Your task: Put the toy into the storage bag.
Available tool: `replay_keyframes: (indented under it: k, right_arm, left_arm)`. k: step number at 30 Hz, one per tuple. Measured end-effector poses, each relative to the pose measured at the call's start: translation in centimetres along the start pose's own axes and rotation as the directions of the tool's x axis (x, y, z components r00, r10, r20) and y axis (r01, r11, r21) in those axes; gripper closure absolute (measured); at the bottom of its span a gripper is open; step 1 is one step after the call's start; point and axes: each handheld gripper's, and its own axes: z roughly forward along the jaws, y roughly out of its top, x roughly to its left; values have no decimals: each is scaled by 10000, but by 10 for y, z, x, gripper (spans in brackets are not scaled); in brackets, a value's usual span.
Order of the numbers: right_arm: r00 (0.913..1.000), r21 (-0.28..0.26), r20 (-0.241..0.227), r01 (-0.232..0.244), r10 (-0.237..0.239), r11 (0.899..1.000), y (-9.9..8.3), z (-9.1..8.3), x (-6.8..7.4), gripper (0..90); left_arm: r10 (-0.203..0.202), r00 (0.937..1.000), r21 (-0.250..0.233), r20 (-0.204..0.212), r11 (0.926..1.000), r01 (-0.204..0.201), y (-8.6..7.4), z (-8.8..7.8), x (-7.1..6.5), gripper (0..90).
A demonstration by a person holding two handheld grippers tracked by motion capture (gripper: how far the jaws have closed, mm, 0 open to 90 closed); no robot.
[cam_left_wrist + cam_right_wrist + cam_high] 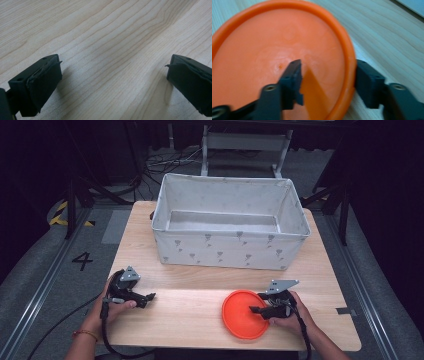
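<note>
Lower right of the frame, the right gripper [327,82] straddles the orange plate [242,312] rim, jaws apparently not quite pinching; lower left, the left gripper [112,75] is spread over bare table [190,315].

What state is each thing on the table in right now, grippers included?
Fabric bin: upright at the table's far side, open-topped, nothing visible inside.
Orange plate: flat on the table near the front edge, right way up.
Right gripper: open, one jaw over the plate's inside, the other outside its rim.
Left gripper: open wide over bare wood, holding nothing.
</note>
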Motion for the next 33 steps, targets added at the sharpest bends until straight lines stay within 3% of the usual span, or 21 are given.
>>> replay_keyframes:
  k: [7, 12, 14, 19, 23, 28, 31, 33]
  right_arm:
    - [9940, -271, -747, -817, 795, 9963, 1, -6, -13, 708]
    - [9906, -614, -1227, -683, 604, 9958, 10, -17, -13, 792]
    - [9898, -713, -1406, -343, 240, 9969, 18, -23, -10, 813]
    - [9868, -676, -1284, 906, -987, 9936, 38, -40, 6, 824]
    - [9789, -229, -1152, 1675, -1690, 9856, 54, -46, 19, 824]
    - [9619, 345, -1043, 2573, -2526, 9657, 74, -55, 34, 825]
    - [9457, 621, -808, 3201, -3149, 9453, 86, -64, 44, 825]
    - [9447, 665, -728, 3245, -3197, 9436, 89, -67, 44, 825]
  left_arm:
    - [2, 10000, 2, -1, 10000, -2, 0, 0, 0, 1]
    - [10, 10000, 0, 9, 10000, -10, 0, 0, 0, 1]
    - [5, 10000, -1, 2, 10000, -5, 0, 0, 0, 1]
    - [-100, 9999, -17, -12, 9999, 99, -1, 0, 0, 1]
    - [-101, 9999, -17, -31, 9999, 101, -1, 0, 0, 1]
    - [-87, 10000, -37, -41, 10000, 87, -1, 0, 0, 1]
    - [-82, 10000, -28, -36, 10000, 81, -1, 0, 0, 1]
    - [-81, 10000, -29, -35, 10000, 81, -1, 0, 0, 1]
